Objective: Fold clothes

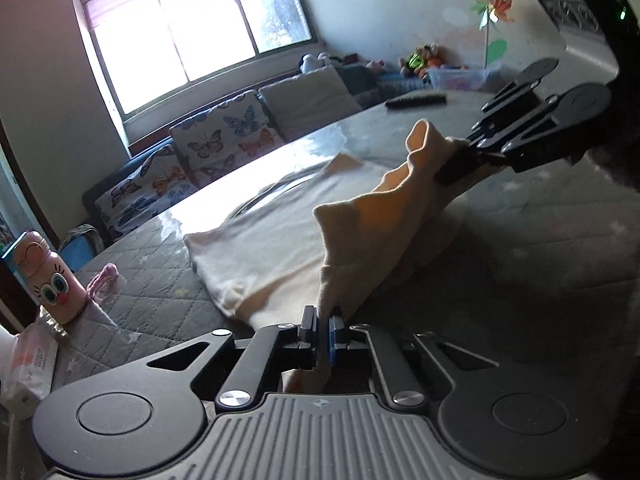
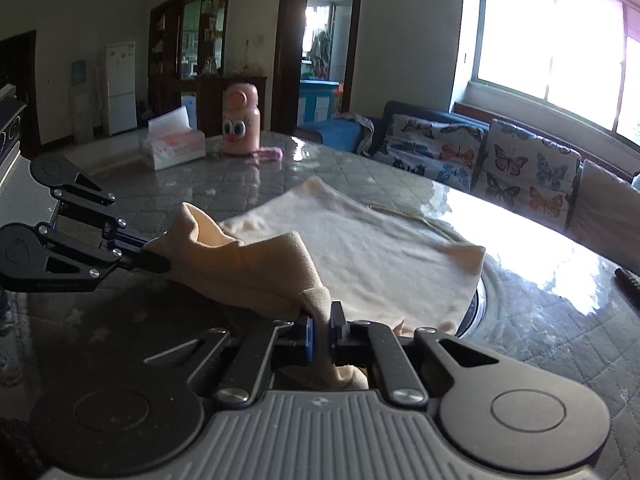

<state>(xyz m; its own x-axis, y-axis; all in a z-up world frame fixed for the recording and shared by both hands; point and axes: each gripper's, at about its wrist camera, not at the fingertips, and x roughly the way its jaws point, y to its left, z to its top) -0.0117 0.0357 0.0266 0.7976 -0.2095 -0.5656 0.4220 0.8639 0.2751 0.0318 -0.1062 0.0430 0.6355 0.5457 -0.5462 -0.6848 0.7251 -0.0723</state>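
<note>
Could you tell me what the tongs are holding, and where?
Both the left tongs and the right tongs pinch the cream garment along its raised near edge.

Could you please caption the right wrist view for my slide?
Both tongs grip a cream garment's raised edge above the table.

Tissue pack (image 1: 30,364) cut by left edge in left view. Remote (image 2: 628,279) cut by right edge at surface's (image 2: 560,332) far corner. Cloth (image 2: 360,248) hides surface beneath; toys (image 1: 420,60) too blurred.
</note>
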